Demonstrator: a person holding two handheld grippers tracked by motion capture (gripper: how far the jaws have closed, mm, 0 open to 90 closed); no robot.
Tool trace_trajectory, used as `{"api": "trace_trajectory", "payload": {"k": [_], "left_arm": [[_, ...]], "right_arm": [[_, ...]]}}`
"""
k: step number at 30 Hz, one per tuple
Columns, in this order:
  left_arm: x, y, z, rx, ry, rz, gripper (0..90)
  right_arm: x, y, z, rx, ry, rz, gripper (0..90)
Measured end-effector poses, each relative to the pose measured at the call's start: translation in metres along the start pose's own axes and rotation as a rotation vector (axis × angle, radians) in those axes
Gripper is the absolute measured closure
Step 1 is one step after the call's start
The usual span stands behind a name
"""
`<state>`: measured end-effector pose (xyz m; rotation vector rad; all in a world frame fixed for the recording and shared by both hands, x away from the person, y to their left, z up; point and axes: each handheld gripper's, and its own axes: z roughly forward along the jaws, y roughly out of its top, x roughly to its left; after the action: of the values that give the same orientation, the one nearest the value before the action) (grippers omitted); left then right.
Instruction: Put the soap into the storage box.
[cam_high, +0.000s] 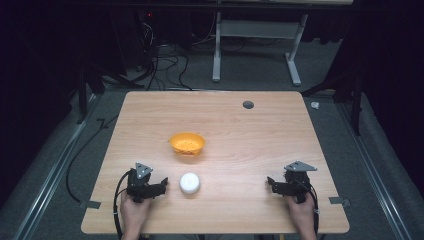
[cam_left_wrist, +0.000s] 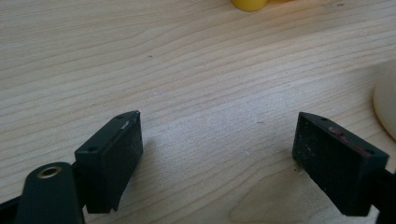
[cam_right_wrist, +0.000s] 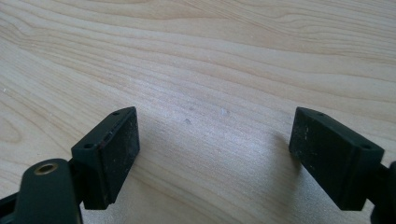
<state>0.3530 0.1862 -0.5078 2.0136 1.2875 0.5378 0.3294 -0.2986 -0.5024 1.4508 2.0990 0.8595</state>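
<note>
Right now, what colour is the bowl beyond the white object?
Orange-yellow; the bowl shows best in the high view.

no text, label, brand, number or sign can be read anywhere in these pictures. the round white lidded container (cam_high: 189, 182) carries no legible print on its top, the orange plastic bowl (cam_high: 187, 143) is plain, and the light wooden table (cam_high: 250, 140) shows only grain.
</note>
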Motion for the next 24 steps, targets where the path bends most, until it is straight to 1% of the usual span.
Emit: {"api": "trace_trajectory", "payload": {"k": [24], "left_arm": [[0.0002, 0.0001, 0.0002, 0.000, -0.006, -0.004, 15.6]], "right_arm": [[-0.0002, 0.0002, 0.0002, -0.001, 0.000, 0.002, 17.0]]}}
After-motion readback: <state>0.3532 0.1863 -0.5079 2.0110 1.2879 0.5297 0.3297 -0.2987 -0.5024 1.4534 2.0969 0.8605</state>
